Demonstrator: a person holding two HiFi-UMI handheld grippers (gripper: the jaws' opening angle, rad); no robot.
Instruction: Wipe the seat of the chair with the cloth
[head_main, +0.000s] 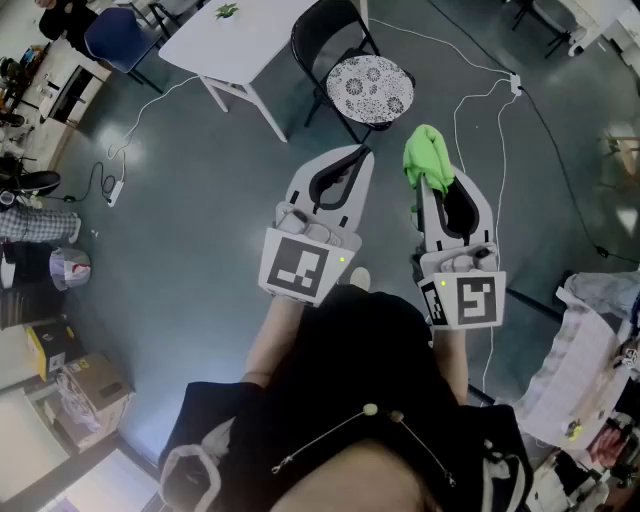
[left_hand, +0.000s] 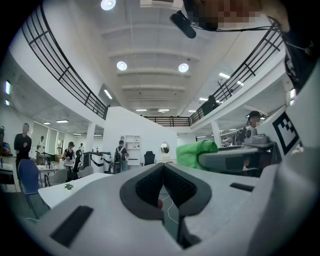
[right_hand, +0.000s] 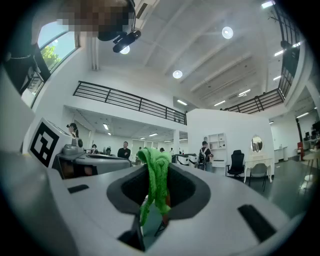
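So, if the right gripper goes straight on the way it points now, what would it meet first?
Probably nothing near: the right gripper, shut on the green cloth, points level across the open hall, likely passing above the chair seat.

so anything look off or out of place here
Nothing stands out. The chair stands upright beside the white table, and the green cloth is clamped, bunched up, in the right gripper.

Green cloth (head_main: 428, 155) (black-and-white patterned seat (head_main: 370, 88))
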